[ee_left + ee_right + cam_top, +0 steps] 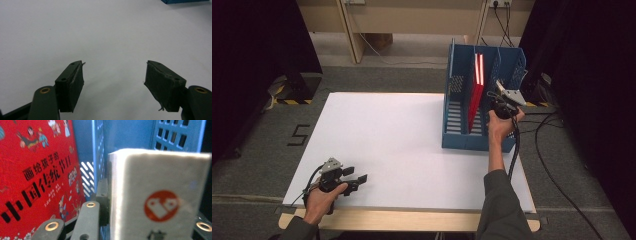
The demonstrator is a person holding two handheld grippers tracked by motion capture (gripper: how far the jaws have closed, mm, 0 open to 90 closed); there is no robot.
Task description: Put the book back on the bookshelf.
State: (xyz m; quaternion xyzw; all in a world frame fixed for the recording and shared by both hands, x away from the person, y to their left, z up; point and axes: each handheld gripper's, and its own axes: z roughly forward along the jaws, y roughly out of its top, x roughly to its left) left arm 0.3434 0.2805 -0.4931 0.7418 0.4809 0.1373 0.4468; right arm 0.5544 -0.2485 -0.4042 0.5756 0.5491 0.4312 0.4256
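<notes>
Nearest the person, at about seven o'clock on the white table, the left gripper rests low with its jaws spread and nothing between them — bare tabletop shows in the gap in the left gripper view. Farther off, toward two o'clock, the right gripper is clamped on a white book, holding it upright inside the rightmost slot of the blue file rack. A red book already stands in the slot next door, at the white book's nine o'clock. The likely trouble: the lower corner may catch on the perforated divider or the slatted floor — if it is let go while tilted, the book could tip against the wall.
</notes>
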